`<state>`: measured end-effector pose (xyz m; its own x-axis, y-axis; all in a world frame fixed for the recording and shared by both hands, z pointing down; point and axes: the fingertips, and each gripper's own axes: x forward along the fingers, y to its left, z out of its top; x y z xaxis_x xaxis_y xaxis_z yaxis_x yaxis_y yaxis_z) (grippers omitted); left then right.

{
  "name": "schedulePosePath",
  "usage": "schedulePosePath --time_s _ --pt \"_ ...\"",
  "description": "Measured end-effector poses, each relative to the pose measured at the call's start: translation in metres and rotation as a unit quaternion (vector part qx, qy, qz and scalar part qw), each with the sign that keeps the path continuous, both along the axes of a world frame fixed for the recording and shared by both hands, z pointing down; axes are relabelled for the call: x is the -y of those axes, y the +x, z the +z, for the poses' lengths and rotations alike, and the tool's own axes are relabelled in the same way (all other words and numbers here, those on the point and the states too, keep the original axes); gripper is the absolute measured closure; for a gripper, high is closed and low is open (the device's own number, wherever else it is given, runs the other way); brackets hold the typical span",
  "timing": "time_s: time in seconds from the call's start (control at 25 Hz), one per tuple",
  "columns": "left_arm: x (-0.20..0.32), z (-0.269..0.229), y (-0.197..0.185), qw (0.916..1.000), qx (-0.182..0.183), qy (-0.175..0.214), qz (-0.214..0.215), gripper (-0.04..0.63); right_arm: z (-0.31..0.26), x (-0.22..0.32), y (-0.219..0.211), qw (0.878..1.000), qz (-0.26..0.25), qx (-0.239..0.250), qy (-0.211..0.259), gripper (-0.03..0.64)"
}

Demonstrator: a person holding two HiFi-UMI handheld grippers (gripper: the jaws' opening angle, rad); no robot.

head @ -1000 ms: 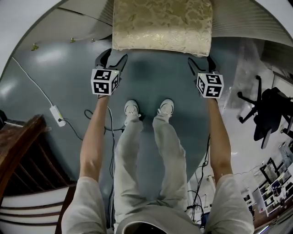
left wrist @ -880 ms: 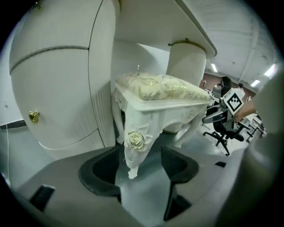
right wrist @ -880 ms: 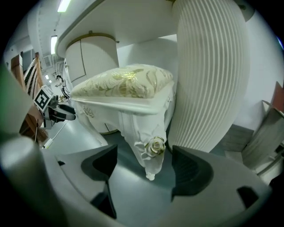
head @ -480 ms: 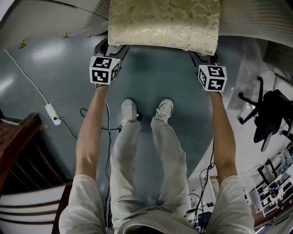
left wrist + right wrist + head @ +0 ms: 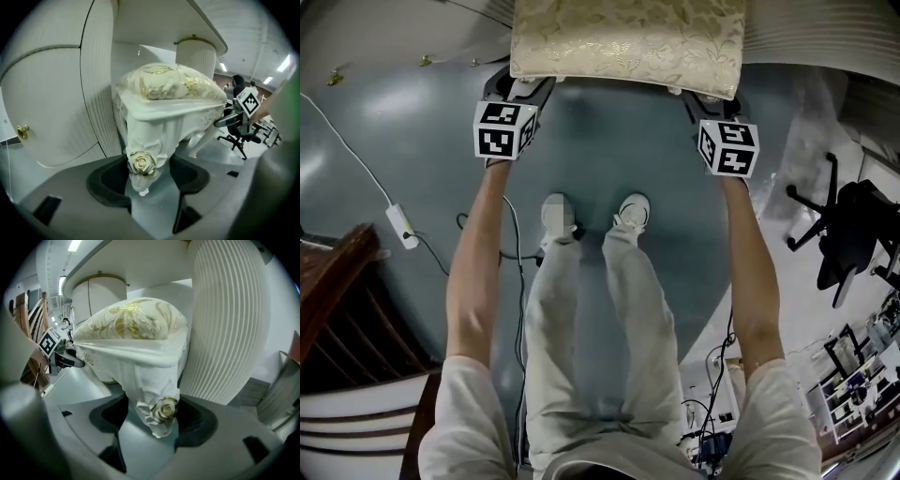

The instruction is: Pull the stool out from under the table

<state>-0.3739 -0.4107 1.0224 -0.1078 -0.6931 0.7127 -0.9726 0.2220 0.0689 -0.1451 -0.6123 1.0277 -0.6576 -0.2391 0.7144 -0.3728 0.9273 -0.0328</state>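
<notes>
The stool, with a gold-patterned cushion and white carved legs, stands half under the white table. My left gripper is at its near left corner, tips hidden under the cushion edge. In the left gripper view a leg with a gold rose fills the gap of the left gripper, touching both pads. My right gripper is at the near right corner. Its jaws have just been closing, and the other rose leg sits between the pads of the right gripper, pressed on both sides.
The table's ribbed pedestal stands right beside the stool, and a curved door with a gold knob on the other side. A black office chair is at the right. A power strip with cable lies left. The person's feet stand behind the stool.
Both grippers moved forward to the stool's near corners, and their tips slid in under the cushion edge. The stool looks to stand where it did.
</notes>
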Motion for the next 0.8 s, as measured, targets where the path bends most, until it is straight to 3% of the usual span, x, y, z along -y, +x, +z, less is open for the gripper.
schedulePosePath --time_s 0.48,0.8 --pt "-0.053 -0.002 0.046 0.9997 0.004 -0.021 -0.012 0.333 -0.003 -0.045 0.040 1.000 -0.020 -0.005 -0.002 0.313" --pt "-0.113 0.002 0.081 0.9997 0.006 -0.020 -0.013 0.333 -0.001 -0.106 0.077 1.000 -0.019 -0.011 0.000 0.313"
